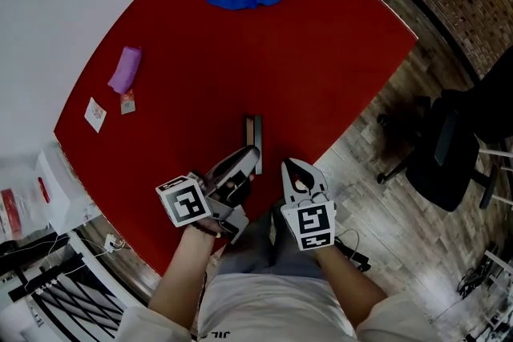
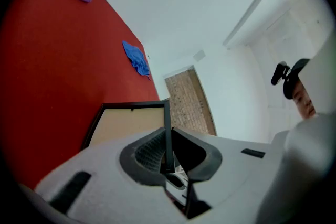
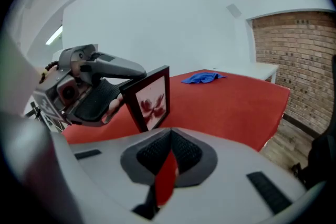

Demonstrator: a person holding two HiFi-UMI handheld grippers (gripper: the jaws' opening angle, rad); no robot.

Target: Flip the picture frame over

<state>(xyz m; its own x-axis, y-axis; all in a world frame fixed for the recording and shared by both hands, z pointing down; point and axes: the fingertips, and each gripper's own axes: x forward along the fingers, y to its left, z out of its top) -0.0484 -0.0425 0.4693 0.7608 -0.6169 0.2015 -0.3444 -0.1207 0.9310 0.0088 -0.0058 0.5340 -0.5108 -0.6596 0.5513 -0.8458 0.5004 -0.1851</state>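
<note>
Gripping one picture frame (image 1: 253, 132), left tool (image 1: 248, 161)

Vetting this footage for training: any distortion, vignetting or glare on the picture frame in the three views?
Head view: red table edges bow outward, the light is even, and the picture frame shows sharp and edge-on. Left gripper view: fisheye with dark corners, the frame's back is clear. Right gripper view: fisheye with dark corners, no glare, and the frame's picture is readable.

Soft, even indoor light covers the red desk (image 1: 321, 76) with barely any shadow or glare; the head view is sharp though dimmer at its lower corners, while both gripper views bulge strongly toward black, rounded edges.
</note>
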